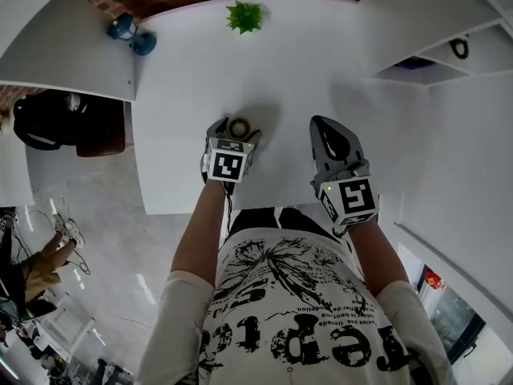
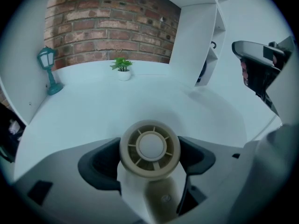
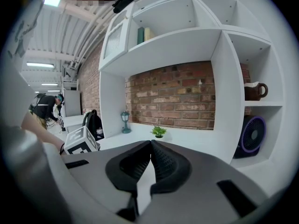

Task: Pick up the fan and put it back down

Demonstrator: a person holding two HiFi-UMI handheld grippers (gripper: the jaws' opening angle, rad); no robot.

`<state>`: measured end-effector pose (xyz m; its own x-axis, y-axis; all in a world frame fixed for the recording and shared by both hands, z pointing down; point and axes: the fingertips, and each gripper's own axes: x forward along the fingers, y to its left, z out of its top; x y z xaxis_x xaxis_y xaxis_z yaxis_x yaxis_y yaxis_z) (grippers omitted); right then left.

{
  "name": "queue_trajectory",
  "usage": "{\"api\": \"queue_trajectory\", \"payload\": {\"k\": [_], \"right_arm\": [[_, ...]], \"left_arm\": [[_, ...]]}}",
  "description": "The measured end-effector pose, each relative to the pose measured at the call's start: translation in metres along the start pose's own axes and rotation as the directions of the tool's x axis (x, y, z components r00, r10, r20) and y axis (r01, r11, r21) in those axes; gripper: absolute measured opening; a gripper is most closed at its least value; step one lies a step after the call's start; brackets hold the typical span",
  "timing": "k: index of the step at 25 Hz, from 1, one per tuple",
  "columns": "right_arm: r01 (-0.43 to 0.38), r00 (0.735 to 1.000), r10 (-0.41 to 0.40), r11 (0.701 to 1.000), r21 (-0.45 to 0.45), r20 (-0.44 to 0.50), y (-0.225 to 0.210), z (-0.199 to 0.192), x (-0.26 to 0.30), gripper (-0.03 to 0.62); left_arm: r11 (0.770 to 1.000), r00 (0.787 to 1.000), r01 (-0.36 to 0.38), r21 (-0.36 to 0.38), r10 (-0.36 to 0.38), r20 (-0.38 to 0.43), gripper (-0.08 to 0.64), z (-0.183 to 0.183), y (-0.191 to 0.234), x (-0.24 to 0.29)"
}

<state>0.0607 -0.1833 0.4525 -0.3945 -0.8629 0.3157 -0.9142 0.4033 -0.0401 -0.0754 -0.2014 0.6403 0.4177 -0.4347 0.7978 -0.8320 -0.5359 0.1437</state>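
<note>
**Mia:** The left gripper [image 1: 236, 131] is pinching the little tan fan [image 2: 149, 147]. Its two jaws press on the round head, one on each side.

**Ben:** Why the head and not the handle?

**Mia:** I think the head is the widest part, so it is easy to squeeze. The handle hangs down under the jaws, toward the camera.

**Ben:** Where is the fan, then?

**Mia:** Near the front edge of the white table [image 1: 321, 70], right in front of the person. I can't tell if it touches the table or is a bit up in the air.

**Ben:** And the other tool?

**Mia:** The right gripper [image 3: 150, 148] has its jaws closed tip to tip, with nothing in them. It waits off to the side, I guess so it stays out of the way.

**Ben:** Let's count!

**Mia:** Two grippers. One tan fan in the pinch. One purple fan [image 3: 252, 134] on a shelf, and I don't think that one is for this job. One small green plant [image 2: 122, 66] and one blue-green lantern [image 2: 48, 69], both far back by the brick wall. One brown jug [image 3: 254, 91] on a shelf.
</note>
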Motion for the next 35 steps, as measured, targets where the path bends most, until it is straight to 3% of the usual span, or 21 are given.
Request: {"api": "queue_trajectory", "payload": {"k": [4,10,16,21,26,29,33,35], "right_arm": [[-0.003,1.000,0.003,1.000,-0.008,-0.001,0.007,0.001,-0.002,0.015],[-0.007,1.000,0.007,1.000,-0.022,0.005,0.014,0.005,-0.009,0.015],[-0.010,0.999,0.013,0.998,-0.067,0.046,0.018,0.013,-0.024,0.015],[-0.006,0.997,0.012,0.996,-0.084,0.077,0.023,0.025,-0.043,0.015],[-0.010,0.993,0.023,0.994,-0.113,0.118,0.026,0.044,-0.059,0.015],[-0.008,0.992,0.023,0.993,-0.121,0.126,0.028,0.052,-0.072,0.015],[-0.012,0.988,0.033,0.991,-0.136,0.149,0.031,0.066,-0.084,0.015],[-0.021,0.985,0.045,0.990,-0.142,0.169,0.033,0.074,-0.091,0.015]], "left_arm": [[1.000,0.999,-0.014,-0.008,0.013,-0.033,0.383,-0.006,0.001,0.005],[1.000,1.000,0.007,0.003,-0.007,-0.023,0.387,-0.006,-0.005,0.001],[0.999,0.996,-0.046,0.021,0.044,0.078,0.393,0.017,-0.003,-0.026],[0.996,0.977,-0.084,0.044,0.073,0.198,0.391,0.039,-0.013,-0.064],[0.989,0.941,-0.115,0.098,0.077,0.331,0.375,0.076,-0.028,-0.119],[0.985,0.899,-0.151,0.085,0.101,0.427,0.228,0.092,-0.038,-0.160],[0.987,0.854,-0.150,0.052,0.103,0.510,0.174,0.107,-0.048,-0.204],[0.987,0.826,-0.151,0.046,0.101,0.555,0.108,0.114,-0.054,-0.225]]}}
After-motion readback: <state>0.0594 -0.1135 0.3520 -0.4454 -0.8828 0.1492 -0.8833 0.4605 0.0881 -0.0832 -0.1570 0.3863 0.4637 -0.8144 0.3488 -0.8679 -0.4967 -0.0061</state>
